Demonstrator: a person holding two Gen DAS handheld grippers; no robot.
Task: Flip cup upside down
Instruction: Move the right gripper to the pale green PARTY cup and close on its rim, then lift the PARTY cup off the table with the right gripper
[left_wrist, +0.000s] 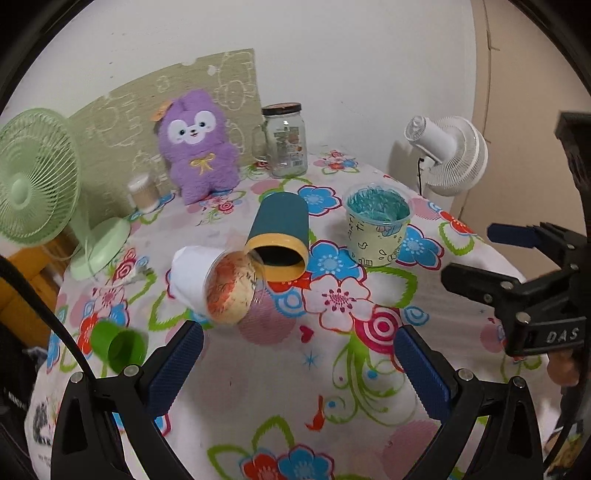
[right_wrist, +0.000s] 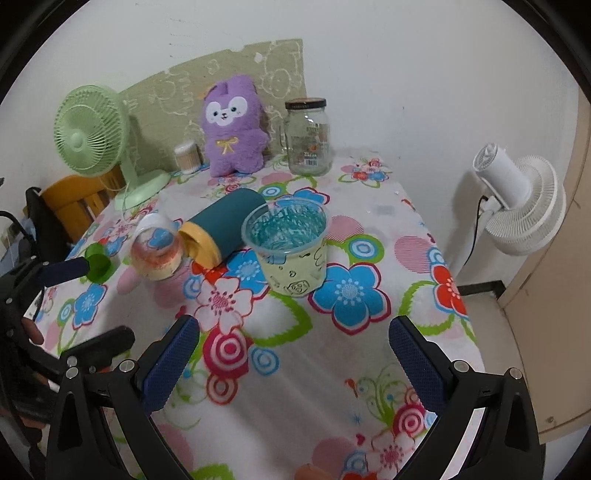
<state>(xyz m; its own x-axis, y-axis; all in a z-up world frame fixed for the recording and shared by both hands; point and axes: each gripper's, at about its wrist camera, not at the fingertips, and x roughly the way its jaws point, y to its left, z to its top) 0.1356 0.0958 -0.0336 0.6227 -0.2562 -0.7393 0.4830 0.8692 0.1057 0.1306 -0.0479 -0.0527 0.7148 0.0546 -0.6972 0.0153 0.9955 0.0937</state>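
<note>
Both our grippers, left gripper (left_wrist: 299, 365) and right gripper (right_wrist: 295, 362), gape empty near the upright pale cup (right_wrist: 293, 254); blue cup (right_wrist: 225, 225) lies beside it.

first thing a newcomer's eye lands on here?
Probably the purple plush toy sitting at the back of the floral tablecloth, against the wall. Next, the cluster mid-table: a teal cup with a yellow rim lying on its side, and beside it an upright clear cup holding teal shreds.
</note>
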